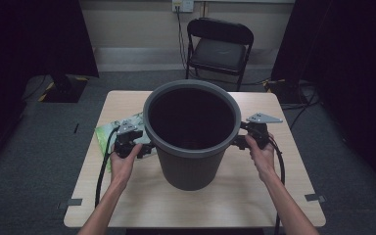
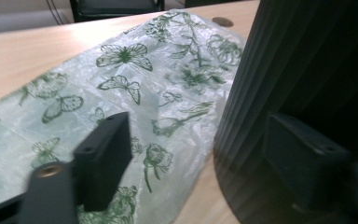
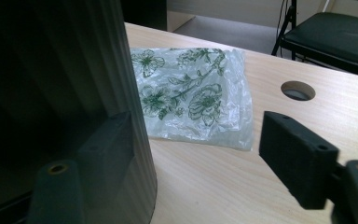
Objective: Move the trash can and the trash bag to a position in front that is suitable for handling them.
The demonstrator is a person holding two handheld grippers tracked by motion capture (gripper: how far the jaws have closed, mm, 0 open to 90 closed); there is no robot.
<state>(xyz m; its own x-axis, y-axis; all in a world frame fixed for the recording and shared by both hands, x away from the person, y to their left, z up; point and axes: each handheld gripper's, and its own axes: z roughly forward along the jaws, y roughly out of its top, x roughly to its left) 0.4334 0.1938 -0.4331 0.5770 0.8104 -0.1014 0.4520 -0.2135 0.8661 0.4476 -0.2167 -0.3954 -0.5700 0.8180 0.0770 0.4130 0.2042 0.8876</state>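
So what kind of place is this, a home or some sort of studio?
Probably a recording studio or lab rather than a home: black curtains hang at both sides, a single small table stands on grey carpet with tape marks, and a folding chair sits by a wall socket trailing cables.

A black folding chair (image 1: 219,49) stands on grey carpet (image 1: 39,147) behind the wooden table (image 1: 142,208), dark curtains (image 1: 342,49) flanking.

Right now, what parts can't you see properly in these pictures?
- Bottom of the bin: high view, too dark inside.
- Part of the green flowery bag: high view, hidden behind the bin and left gripper.
- Whether the right gripper touches the bin: high view, too small; in the right gripper view one jaw is lost against the dark wall.
- Far chair legs: table edge hides them.
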